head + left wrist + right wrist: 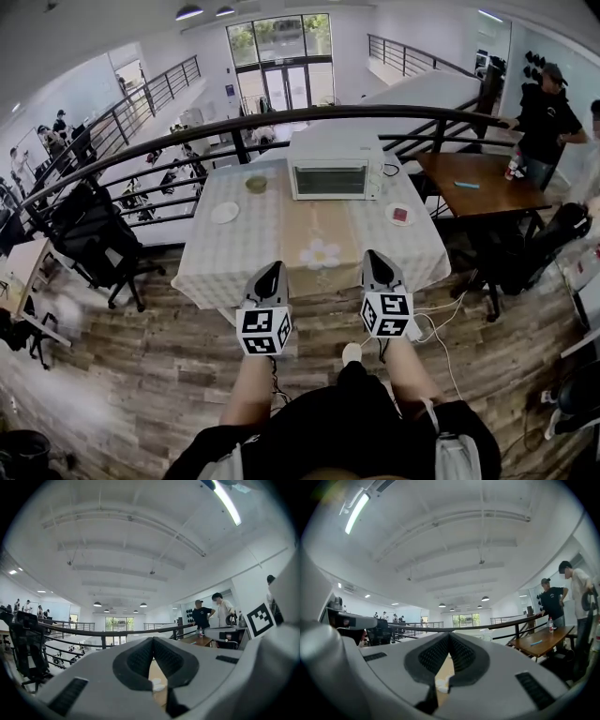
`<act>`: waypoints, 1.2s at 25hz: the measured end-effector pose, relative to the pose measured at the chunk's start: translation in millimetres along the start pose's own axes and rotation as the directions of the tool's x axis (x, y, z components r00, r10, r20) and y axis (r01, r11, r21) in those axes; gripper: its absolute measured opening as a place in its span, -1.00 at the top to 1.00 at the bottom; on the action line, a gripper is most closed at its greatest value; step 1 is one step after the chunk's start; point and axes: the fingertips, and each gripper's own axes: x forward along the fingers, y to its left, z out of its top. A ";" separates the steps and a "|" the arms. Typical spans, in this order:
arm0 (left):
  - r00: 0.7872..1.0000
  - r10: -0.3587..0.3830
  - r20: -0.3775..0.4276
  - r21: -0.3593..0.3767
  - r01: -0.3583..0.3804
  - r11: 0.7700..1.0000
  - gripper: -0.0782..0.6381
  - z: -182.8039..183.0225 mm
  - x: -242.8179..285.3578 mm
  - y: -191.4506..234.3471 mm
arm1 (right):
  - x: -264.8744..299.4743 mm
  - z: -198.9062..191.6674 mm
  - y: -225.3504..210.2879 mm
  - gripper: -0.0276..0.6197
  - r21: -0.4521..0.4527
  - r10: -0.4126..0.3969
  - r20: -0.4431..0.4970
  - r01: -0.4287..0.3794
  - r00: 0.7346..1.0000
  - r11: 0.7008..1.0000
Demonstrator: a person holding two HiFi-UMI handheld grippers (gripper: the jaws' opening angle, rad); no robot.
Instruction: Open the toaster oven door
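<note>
Two grippers held at the near edge of the table [225, 258].
The left gripper [272, 268] and right gripper [374, 256] both have their jaws pressed together, empty; the toaster oven [333, 169] sits at the far edge, door closed.

1 white plate [224, 213] and 1 bowl [256, 185] sit on a checkered tablecloth [225, 258].

Clothed table [211, 267] with toaster oven [335, 167], bowl [256, 185], left plate [224, 213], right plate [399, 215].
</note>
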 end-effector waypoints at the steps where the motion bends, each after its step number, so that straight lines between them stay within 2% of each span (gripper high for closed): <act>1: 1.000 0.003 0.001 0.001 -0.003 1.000 0.75 -0.8 13.5 3.5 | 12.6 -1.5 -4.1 0.91 0.001 0.003 -0.001 -0.003 1.000 1.000; 12: 1.000 0.010 -0.008 -0.003 -0.010 1.000 0.75 -1.9 165.2 24.2 | 152.1 -3.5 -79.9 0.91 0.038 0.004 -0.014 -0.004 1.000 0.999; 21: 0.999 0.030 -0.013 -0.033 -0.030 0.999 0.75 4.1 290.8 41.0 | 261.6 -5.6 -128.8 0.91 -0.004 0.048 -0.044 -0.048 0.998 0.999; 26: 1.000 0.017 0.023 -0.058 -0.015 0.998 0.75 11.1 331.8 37.3 | 304.4 -11.1 -153.4 0.91 -0.007 0.066 -0.051 -0.066 0.997 0.998; 30: 1.000 0.008 0.008 -0.053 -0.008 0.999 0.75 4.9 354.9 45.2 | 331.0 -14.7 -162.4 0.91 -0.010 0.050 -0.058 -0.051 0.997 0.999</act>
